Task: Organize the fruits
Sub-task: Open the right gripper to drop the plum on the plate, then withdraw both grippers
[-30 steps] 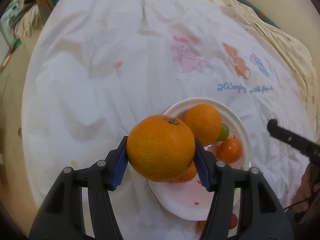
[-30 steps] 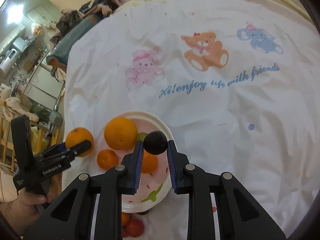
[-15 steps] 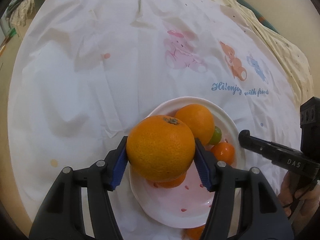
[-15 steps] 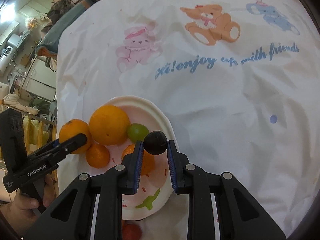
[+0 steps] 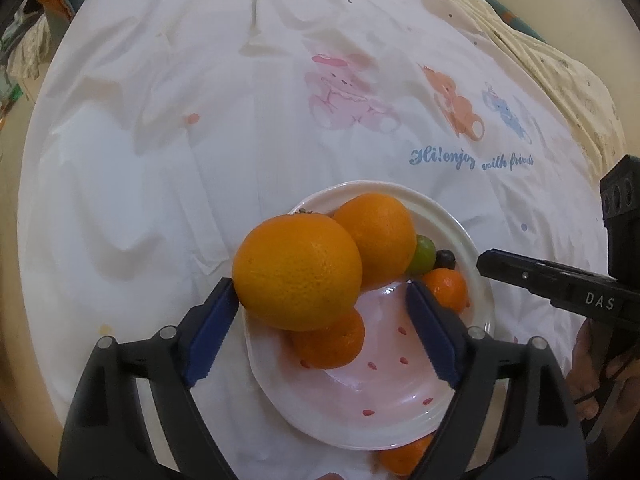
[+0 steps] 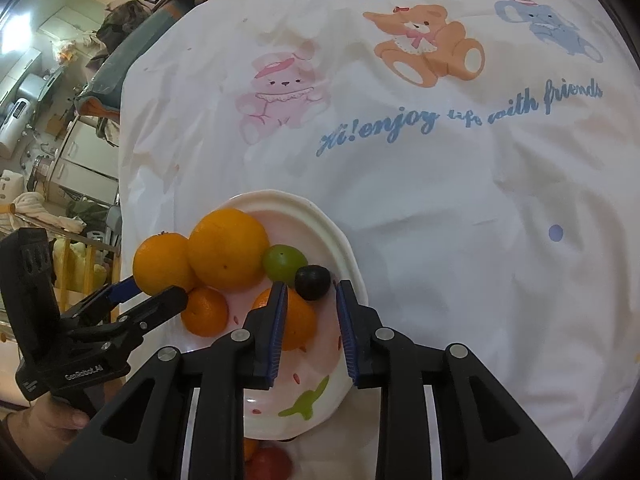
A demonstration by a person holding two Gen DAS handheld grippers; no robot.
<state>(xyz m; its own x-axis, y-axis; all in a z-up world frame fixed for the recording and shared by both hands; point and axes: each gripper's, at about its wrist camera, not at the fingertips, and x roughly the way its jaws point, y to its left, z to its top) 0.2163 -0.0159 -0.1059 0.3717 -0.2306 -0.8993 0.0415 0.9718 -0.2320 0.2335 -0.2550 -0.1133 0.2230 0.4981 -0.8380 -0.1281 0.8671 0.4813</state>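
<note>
Left gripper (image 5: 320,300): we see it spread wide.
Big orange (image 5: 297,272): seemingly resting on the plate's (image 5: 400,420) fruit.

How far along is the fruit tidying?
Mostly done: the plate holds a big orange, two small ones, a green grape and a dark grape. Both grippers are open; the left gripper has a large orange at the rim. Some fruit lies below the plate.

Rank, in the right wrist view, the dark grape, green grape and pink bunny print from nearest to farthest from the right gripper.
1. Dark grape, just ahead of the open right gripper, on the plate.
2. Green grape, ahead-left.
3. Pink bunny print, far up the cloth.
</note>
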